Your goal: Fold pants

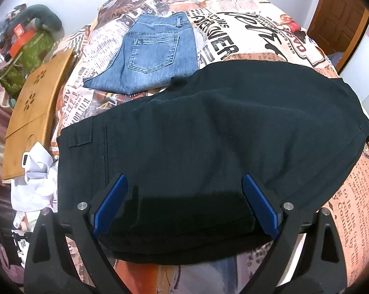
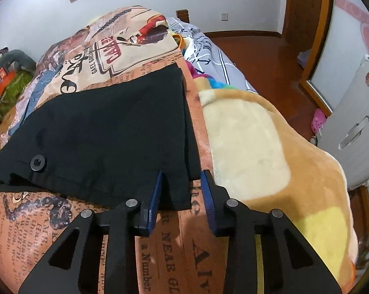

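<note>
Black pants [image 1: 209, 132] lie folded on the newspaper-print bedspread [image 1: 253, 36]. My left gripper [image 1: 185, 181] is open, its blue fingers [image 1: 112, 201] wide apart over the near folded edge of the pants. In the right wrist view the black pants [image 2: 106, 127] spread to the left, with a button [image 2: 38, 163] showing. My right gripper [image 2: 182, 175] is open, its blue fingers [image 2: 156, 196] on either side of the pants' near right corner, with a clear gap to the right finger.
Folded blue jeans [image 1: 147, 56] lie behind the black pants. A wooden board [image 1: 35, 112] and white cloth [image 1: 35, 178] sit at the left. A plush tan and cream blanket [image 2: 258, 152] lies at the bed's right; wooden floor and a door are beyond.
</note>
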`<state>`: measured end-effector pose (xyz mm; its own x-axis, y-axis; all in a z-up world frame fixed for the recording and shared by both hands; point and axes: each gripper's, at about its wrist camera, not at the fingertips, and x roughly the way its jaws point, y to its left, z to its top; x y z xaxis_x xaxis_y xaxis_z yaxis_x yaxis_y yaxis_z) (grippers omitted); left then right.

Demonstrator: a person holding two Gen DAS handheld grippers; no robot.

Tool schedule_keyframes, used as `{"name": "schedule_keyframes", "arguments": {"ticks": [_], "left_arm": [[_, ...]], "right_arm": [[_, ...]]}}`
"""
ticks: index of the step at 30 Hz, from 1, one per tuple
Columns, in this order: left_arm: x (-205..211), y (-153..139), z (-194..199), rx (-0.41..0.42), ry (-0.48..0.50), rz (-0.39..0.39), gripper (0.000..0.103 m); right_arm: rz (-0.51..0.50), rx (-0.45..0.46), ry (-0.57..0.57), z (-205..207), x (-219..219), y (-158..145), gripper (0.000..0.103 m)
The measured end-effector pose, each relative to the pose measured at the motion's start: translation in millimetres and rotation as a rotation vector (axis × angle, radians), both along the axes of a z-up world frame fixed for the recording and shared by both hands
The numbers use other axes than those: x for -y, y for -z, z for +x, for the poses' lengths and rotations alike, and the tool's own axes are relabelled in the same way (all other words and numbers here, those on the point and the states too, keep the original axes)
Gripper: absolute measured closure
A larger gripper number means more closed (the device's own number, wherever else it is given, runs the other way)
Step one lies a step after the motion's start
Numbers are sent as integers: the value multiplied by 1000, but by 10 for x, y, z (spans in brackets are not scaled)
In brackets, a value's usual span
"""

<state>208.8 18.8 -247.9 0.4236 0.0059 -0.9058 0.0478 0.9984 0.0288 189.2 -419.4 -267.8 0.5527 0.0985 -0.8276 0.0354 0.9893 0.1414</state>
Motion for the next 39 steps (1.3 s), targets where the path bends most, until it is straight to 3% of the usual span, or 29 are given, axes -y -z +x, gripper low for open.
{"name": "schedule_keyframes", "arguments": {"ticks": [5, 8, 10, 18, 23, 28, 32, 37, 39], "left_arm": [[-1, 7, 6, -1, -4, -5, 7], [1, -1, 7, 3, -4, -2, 7], [-4, -20, 10, 6, 0, 2, 7], [66, -317, 210, 64, 27, 4, 7], [315, -372, 343, 74, 94, 2, 7], [522, -116, 402, 7, 137, 29, 7], [509, -73, 379, 9, 121, 3, 7], [496, -66, 432, -15, 117, -27, 7], [541, -66, 465, -15, 121, -23, 7]], "right_arm": [[24, -19, -6, -54, -10, 45, 75], [-3, -24, -20, -58, -78, 77, 91], [-38, -16, -29, -74, -123, 67, 95], [-180, 81, -55, -96, -127, -280, 97], [-233, 148, -39, 4, -64, -464, 97], [-219, 70, -44, 136, -57, -158, 97], [-202, 37, -38, 139, -75, -8, 97], [-164, 25, -16, 107, -28, -148, 81], [-111, 48, -2, 10, -14, -233, 56]]}}
